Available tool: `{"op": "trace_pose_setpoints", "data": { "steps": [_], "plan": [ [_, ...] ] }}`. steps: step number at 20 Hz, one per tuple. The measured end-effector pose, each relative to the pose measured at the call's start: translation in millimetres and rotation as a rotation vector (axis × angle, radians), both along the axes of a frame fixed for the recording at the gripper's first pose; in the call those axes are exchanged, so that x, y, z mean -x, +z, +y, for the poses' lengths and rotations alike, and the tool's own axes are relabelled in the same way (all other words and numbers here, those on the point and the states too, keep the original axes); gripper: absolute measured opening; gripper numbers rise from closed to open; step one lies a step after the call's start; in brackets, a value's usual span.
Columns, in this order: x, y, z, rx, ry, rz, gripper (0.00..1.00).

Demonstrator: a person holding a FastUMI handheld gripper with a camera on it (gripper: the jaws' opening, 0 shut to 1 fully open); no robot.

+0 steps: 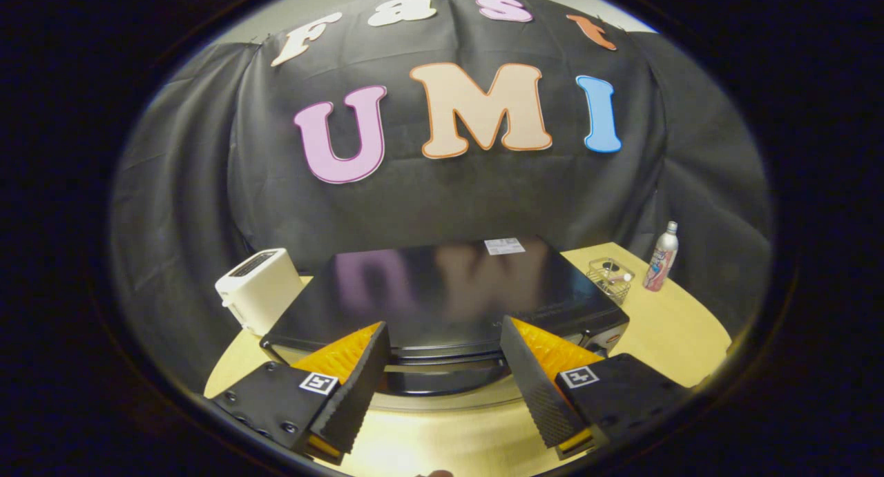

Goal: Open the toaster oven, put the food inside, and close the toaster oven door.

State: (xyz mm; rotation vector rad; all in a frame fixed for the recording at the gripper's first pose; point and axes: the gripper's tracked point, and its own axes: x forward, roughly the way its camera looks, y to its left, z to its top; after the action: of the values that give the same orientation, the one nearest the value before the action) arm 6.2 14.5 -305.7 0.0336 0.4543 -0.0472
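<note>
The tongs [442, 387] stand wide apart, gripping nothing, just above the toaster oven's [449, 290] front edge.

We see the toaster oven [449, 290] in the middle of the round table [663, 339]. Our gripper [442, 387] hangs just in front of it, fingers spread wide, with the oven's front edge between them. A toaster [259, 287] stands to the left of the oven, close beside it. To the right sits a small wire basket [611, 278], and a bottle [661, 256] stands upright just past it.
</note>
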Motion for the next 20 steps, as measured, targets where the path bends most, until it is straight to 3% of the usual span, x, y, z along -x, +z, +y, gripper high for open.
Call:
{"op": "trace_pose_setpoints", "data": {
  "steps": [20],
  "plan": [
    [57,-3,-4,0.035,-0.003,0.01,1.0]
  ]
}}
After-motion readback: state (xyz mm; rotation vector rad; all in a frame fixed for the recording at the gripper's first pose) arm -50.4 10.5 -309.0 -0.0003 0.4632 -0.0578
